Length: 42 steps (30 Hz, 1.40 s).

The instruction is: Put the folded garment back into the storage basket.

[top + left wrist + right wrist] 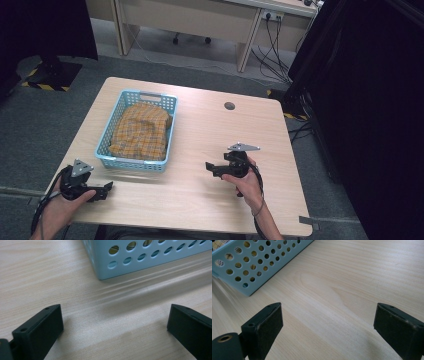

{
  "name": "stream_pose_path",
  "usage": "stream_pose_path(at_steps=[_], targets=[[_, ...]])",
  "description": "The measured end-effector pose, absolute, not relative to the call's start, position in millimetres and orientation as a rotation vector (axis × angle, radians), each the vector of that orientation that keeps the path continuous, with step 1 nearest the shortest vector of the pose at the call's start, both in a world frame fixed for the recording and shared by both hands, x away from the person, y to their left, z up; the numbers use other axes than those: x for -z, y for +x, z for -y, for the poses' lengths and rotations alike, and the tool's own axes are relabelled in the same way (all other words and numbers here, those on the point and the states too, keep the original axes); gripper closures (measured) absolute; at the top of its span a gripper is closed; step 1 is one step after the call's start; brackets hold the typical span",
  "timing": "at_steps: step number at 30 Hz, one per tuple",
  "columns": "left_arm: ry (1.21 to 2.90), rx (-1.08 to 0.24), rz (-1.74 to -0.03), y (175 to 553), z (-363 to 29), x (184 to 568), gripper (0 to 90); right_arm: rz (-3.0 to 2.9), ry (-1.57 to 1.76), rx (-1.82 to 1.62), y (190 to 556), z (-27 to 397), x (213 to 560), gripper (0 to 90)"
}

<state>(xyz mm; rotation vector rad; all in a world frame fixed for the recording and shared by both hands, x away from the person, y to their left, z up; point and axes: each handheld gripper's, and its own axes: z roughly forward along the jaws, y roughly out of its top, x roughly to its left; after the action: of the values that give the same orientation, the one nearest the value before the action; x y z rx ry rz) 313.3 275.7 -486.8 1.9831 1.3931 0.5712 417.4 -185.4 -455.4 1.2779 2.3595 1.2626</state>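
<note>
The checked cloth (140, 131), soft and light in the basket (102, 140) near the table's left edge, we'd pinch at a raised fold, with both the left gripper (107, 189) and the right gripper (209, 167) open and empty.

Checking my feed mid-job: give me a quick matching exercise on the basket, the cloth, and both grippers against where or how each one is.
Things:
1. light blue perforated plastic basket
2. orange plaid cloth
3. left gripper
4. right gripper

Places or states:
a. crumpled inside the basket
b. jaws open, at the table's near left corner
c. on the table's left half
d. jaws open, right of the basket

Pairs: 1-c, 2-a, 3-b, 4-d
</note>
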Motion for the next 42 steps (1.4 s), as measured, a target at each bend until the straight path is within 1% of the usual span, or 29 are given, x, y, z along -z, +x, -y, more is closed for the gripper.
stream_pose_path(at_steps=[42], targets=[[1.983, -0.571, -1.393, 313, -276, 487, 0.0, -2.351, 1.285, -1.141, 393, 211, 468, 8.3]])
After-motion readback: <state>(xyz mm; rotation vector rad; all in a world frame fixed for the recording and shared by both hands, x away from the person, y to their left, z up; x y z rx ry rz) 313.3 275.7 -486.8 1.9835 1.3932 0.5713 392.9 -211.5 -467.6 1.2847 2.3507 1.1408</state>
